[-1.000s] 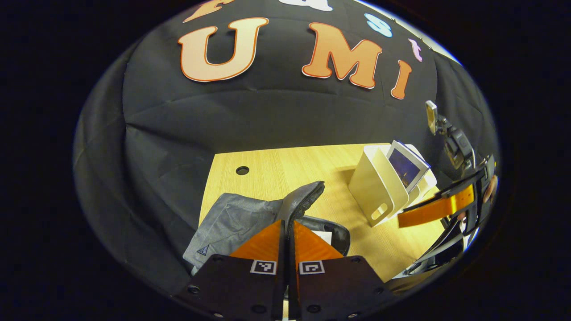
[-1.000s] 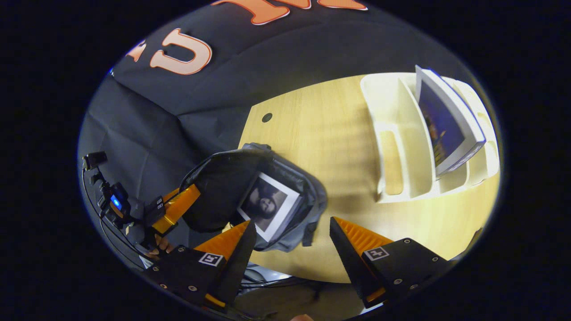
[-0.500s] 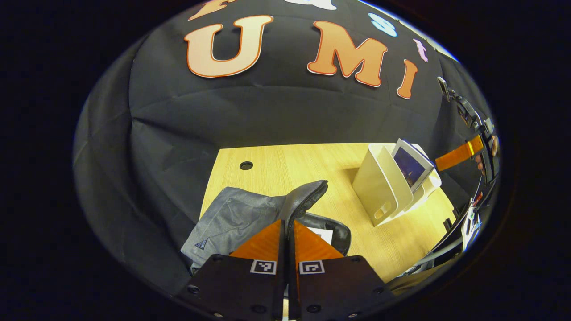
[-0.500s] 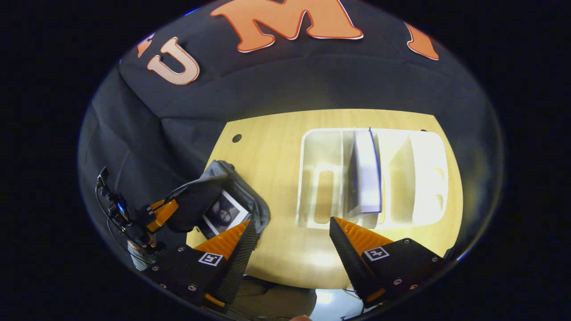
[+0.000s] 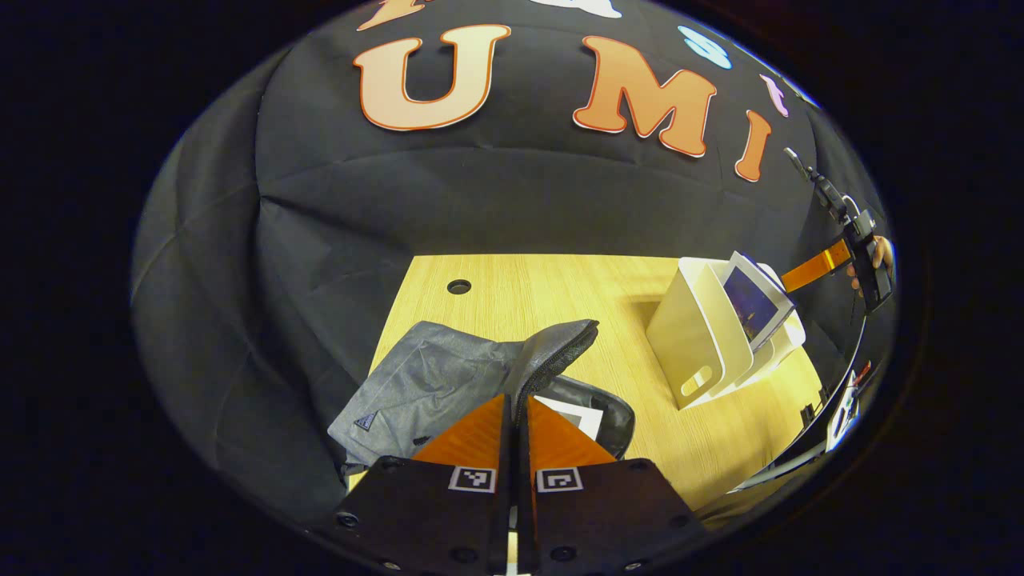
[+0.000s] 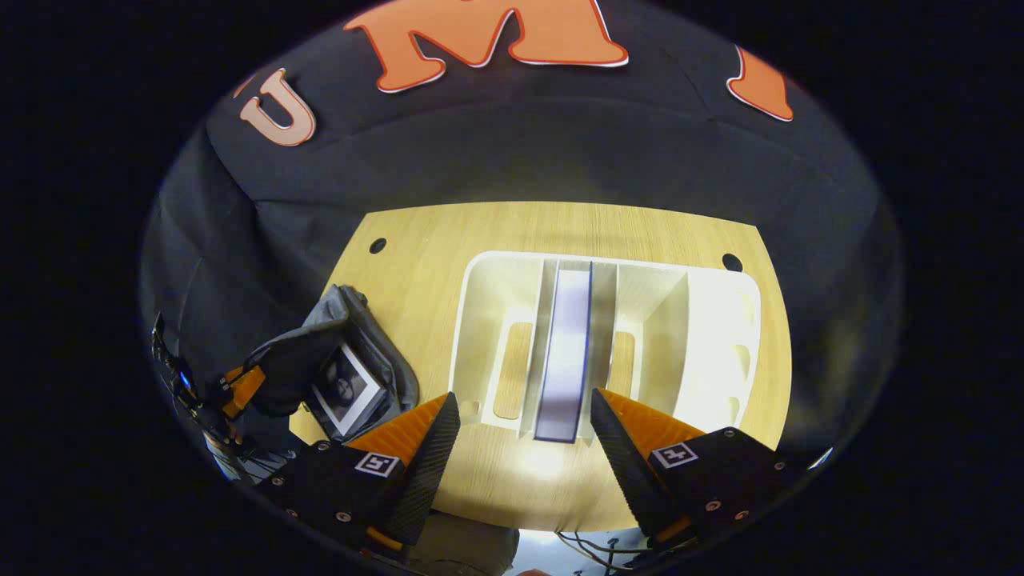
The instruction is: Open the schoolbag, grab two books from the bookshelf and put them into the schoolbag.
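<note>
The grey schoolbag (image 5: 424,380) lies open on the wooden table, and my left gripper (image 5: 517,402) is shut on its raised flap (image 5: 560,344). One book (image 5: 574,414) lies inside the bag, its cover showing from above (image 6: 344,388). A white bookshelf (image 6: 720,336) stands to the right, holding another book (image 6: 565,352) upright in a middle slot. My right gripper (image 6: 524,400) hovers open above that book, a finger on either side of its near end and not touching it. The left gripper view shows the right gripper (image 5: 816,270) beyond the bookshelf (image 5: 700,344).
The wooden table (image 6: 528,228) has a cable hole at each back corner, one (image 6: 378,245) near the bag. Black cloth closes the back and left. A hand (image 5: 880,254) holds the right gripper's handle. Cables hang below the table's front edge (image 6: 592,544).
The right gripper has swung from over the bag to above the bookshelf, now lined up over the standing book. The left gripper keeps the flap held up, nearly still.
</note>
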`<state>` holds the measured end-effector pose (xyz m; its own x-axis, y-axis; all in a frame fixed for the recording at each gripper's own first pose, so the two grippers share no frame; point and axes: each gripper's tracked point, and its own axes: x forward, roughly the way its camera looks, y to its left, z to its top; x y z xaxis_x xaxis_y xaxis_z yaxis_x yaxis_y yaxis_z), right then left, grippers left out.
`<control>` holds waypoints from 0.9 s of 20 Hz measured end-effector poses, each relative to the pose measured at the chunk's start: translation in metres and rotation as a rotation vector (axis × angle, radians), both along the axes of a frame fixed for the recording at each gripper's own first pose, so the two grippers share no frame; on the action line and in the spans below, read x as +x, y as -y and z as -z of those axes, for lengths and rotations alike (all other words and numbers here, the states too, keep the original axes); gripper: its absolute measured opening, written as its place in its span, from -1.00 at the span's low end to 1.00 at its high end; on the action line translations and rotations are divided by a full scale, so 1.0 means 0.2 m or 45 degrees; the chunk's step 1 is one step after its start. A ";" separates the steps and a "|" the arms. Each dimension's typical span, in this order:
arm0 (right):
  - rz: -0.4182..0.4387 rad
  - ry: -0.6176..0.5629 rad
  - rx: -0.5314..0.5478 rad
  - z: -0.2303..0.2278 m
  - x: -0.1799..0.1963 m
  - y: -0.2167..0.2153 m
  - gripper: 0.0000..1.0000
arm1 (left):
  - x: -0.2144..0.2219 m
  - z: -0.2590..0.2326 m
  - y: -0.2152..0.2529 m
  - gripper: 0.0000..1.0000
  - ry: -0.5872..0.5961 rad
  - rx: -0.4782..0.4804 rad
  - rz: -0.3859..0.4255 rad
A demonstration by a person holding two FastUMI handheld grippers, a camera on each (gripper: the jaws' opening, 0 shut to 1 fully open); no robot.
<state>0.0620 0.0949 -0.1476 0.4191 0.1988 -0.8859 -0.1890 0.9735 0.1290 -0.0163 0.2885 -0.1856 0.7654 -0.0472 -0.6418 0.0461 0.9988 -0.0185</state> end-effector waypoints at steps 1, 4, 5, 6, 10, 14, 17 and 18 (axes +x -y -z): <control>0.004 -0.019 -0.009 0.04 0.03 0.02 0.97 | -0.01 0.01 0.00 -0.91 -0.005 0.003 -0.014; -0.006 -0.068 -0.017 0.14 0.10 0.03 0.97 | -0.02 0.01 0.00 -0.91 -0.016 0.014 -0.067; -0.011 -0.086 -0.020 0.17 0.12 0.03 0.94 | -0.02 0.01 0.01 -0.91 -0.024 0.009 -0.083; -0.010 -0.110 -0.028 0.20 0.14 0.04 0.91 | -0.02 0.02 0.02 -0.91 -0.034 0.010 -0.099; 0.015 -0.176 -0.033 0.30 0.19 0.08 0.61 | -0.04 0.01 0.03 -0.84 -0.060 0.068 -0.135; 0.070 -0.210 -0.037 0.32 0.22 0.10 -0.02 | -0.04 0.01 0.04 -0.91 -0.088 0.103 -0.142; 0.122 -0.221 -0.043 0.32 0.22 0.15 -0.26 | -0.04 0.01 0.04 -0.90 -0.095 0.118 -0.138; 0.132 -0.228 -0.032 0.31 0.20 0.16 -0.26 | -0.03 0.01 0.05 -0.90 -0.094 0.119 -0.131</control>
<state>0.1023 0.0633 -0.2106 0.2714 0.1394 -0.9523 -0.0638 0.9899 0.1267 -0.0226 0.2791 -0.1871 0.7139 0.0918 -0.6942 -0.0547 0.9957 0.0753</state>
